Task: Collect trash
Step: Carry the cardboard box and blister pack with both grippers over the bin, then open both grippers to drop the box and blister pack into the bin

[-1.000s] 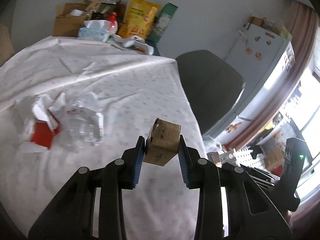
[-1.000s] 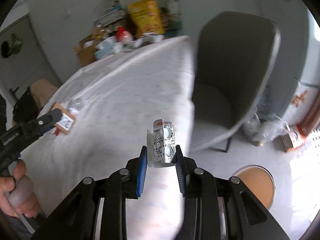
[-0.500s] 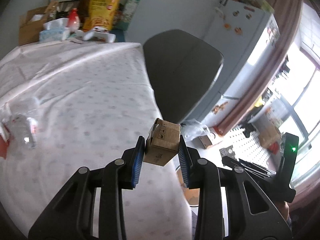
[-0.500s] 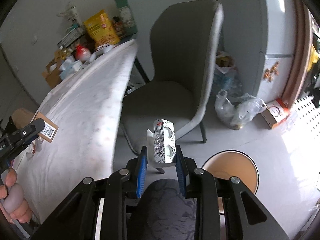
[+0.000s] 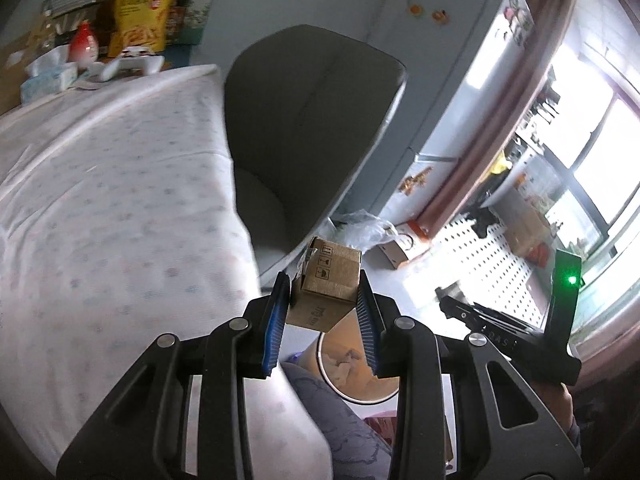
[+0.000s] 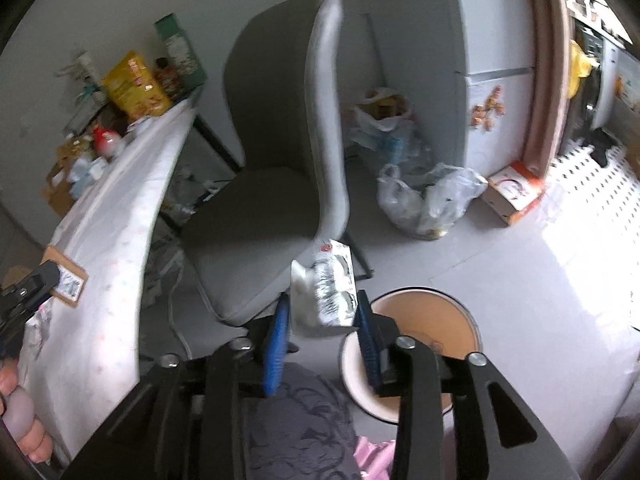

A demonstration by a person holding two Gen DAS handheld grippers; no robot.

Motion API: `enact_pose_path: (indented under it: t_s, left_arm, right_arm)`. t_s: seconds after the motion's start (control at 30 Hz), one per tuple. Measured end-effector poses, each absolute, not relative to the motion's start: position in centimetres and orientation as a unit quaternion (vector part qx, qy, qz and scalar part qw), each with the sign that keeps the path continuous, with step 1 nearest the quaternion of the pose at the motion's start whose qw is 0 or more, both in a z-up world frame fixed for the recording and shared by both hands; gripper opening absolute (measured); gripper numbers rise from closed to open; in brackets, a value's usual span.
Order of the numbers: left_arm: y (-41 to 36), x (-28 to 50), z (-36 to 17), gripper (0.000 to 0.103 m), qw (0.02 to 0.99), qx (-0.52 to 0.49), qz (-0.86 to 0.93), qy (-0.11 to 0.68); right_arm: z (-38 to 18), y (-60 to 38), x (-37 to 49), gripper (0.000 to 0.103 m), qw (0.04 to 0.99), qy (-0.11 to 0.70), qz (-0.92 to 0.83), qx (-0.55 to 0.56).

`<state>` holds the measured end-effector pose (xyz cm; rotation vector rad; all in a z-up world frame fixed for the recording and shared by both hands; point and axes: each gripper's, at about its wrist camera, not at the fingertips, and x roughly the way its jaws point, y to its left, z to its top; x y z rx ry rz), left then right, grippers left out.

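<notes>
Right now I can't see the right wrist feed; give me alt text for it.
The right gripper has its jaws opening around a silver blister pack, just left of a round tan bin on the floor. Behind stand a grey chair and plastic bags; the clothed table runs along the left.

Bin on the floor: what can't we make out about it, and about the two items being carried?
- Round bin: near rim hidden by the right gripper in right wrist view; mostly behind the left gripper in left wrist view.
- Blister pack: motion-blurred between opening jaws; contact with the pads unclear.
- Cardboard box: small print unreadable.
</notes>
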<state>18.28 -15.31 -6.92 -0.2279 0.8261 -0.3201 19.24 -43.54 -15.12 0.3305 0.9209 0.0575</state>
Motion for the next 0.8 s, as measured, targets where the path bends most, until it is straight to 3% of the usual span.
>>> enact_pose_path:
  t_s: [0.03,0.13,0.8]
  left_arm:
    - [-15.8,18.4,-7.0,0.033,0.896,-0.107,-0.158,0.401]
    - [-17.3,18.9,-7.3,0.033,0.892,-0.098,-0.168,0.409]
    - [-29.9,22.3,-11.2,0.033,0.844,-0.034,-0.249,0.475]
  right_arm:
    - [-15.2,-44.2,19.0,0.068,0.885,0.434,0.019,0.166]
    - [-15.6,-45.9,18.8,0.07,0.883,0.433,0.006,0.178]
    - [-18.6,-56.2,16.0,0.075,0.869,0.42,-0.077,0.251]
